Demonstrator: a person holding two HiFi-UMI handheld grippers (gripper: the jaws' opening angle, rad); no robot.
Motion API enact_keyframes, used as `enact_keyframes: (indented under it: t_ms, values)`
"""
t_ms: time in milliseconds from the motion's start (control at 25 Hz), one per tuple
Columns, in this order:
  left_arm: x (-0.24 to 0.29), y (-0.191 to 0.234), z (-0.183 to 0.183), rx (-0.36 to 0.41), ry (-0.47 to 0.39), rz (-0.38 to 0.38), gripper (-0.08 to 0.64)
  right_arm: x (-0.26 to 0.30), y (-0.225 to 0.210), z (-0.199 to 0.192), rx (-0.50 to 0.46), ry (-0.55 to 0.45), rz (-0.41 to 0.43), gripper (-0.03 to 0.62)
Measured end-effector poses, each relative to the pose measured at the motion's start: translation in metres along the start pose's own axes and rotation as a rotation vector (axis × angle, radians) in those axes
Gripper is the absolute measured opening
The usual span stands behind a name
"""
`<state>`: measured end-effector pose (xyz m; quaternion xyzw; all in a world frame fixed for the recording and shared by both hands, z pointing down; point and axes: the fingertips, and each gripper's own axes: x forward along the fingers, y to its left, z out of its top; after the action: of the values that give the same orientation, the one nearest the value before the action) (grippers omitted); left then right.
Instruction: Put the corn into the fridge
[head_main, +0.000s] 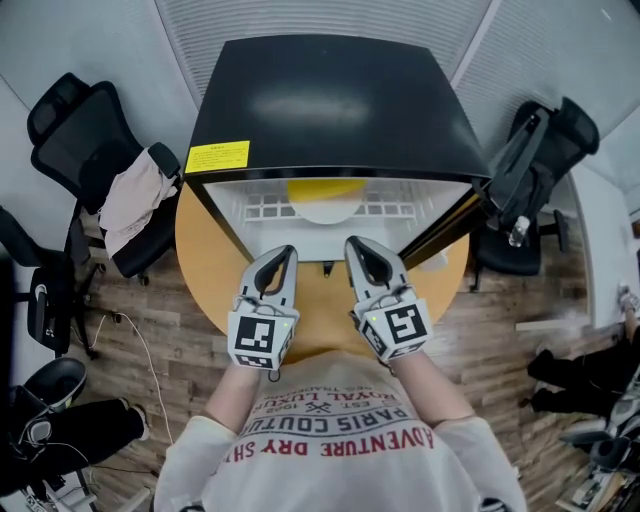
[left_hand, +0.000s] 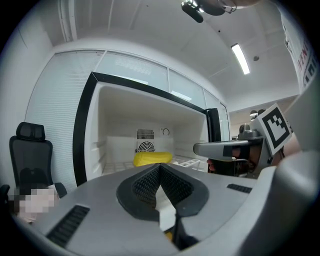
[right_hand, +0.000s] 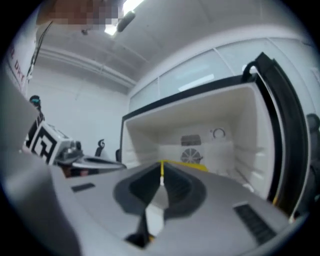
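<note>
corn: yellow corn cob (head_main: 325, 188) lies on the white grid shelf (head_main: 265, 208), far back
fridge: black box fridge (head_main: 330, 100), open, on round wooden table (head_main: 205, 250)
left claw (head_main: 290, 252): closed, empty
right claw (head_main: 352, 243): blurred view, seems closed, empty

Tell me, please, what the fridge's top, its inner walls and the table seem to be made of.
Fridge top: glossy black, likely painted metal or plastic; it reflects light. Inner walls: matt white moulded plastic, judging by ribbed ledges. Table: smooth tan, probably wood-look laminate.

Bright ceiling strip (left_hand: 240, 58) — fisheye (slight blur)
</note>
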<state>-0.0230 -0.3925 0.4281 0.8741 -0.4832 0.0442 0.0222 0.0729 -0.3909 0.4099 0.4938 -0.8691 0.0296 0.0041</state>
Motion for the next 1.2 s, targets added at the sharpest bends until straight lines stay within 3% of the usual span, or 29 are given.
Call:
enact_keyframes:
  t_ms: [120,280,480,640,1200]
  values:
    - [0.001,0.000,-0.001,0.015,0.011,-0.002,0.025,0.000,-0.004,-0.010,-0.053,0.043,-0.027,0.035]
    - [0.000,0.002,0.001,0.021,0.016,0.008,0.025,-0.001,-0.014,-0.020,-0.046,0.087,-0.056,0.031]
    - [0.003,0.005,0.009,0.031,0.005,0.010,0.025,0.002,-0.008,-0.015,-0.112,0.095,-0.047,0.029]
    - [0.004,0.006,0.009,0.014,0.010,0.010,0.025,0.002,-0.001,-0.014,-0.057,0.091,-0.019,0.029]
    - [0.007,0.004,0.011,-0.014,0.018,0.006,0.025,0.003,0.007,-0.013,-0.001,0.103,0.001,0.029]
